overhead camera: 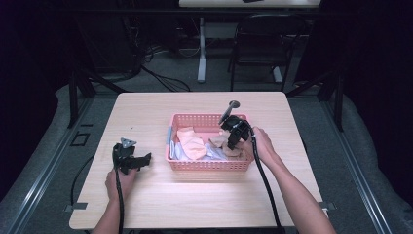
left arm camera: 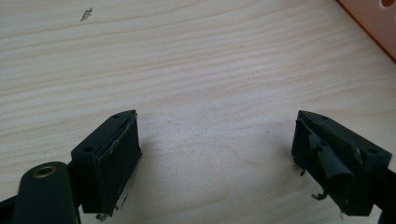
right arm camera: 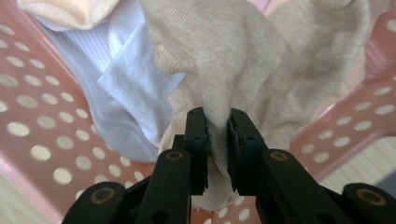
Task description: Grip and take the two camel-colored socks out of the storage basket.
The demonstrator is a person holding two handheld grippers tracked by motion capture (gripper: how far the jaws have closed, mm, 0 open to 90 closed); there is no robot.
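In the basket [right arm camera: 28,116], right tool [right arm camera: 217,135] pinches beige sock [right arm camera: 233,60] (firmly)

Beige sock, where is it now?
The beige sock sits at the right end of the pink basket, pinched in the right gripper, beside the white cloth.

The left gripper [left arm camera: 217,154] rests low at the person's left hand [overhead camera: 118,181], jaws spread wide. The right gripper [right arm camera: 218,140], held in the right hand [overhead camera: 260,144], points downward, jaws pinched nearly together.

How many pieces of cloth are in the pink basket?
3 visible: peach cloth at left, white ribbed cloth in the middle, beige knit cloth pinched by the right hand-held gripper. More may lie beneath.
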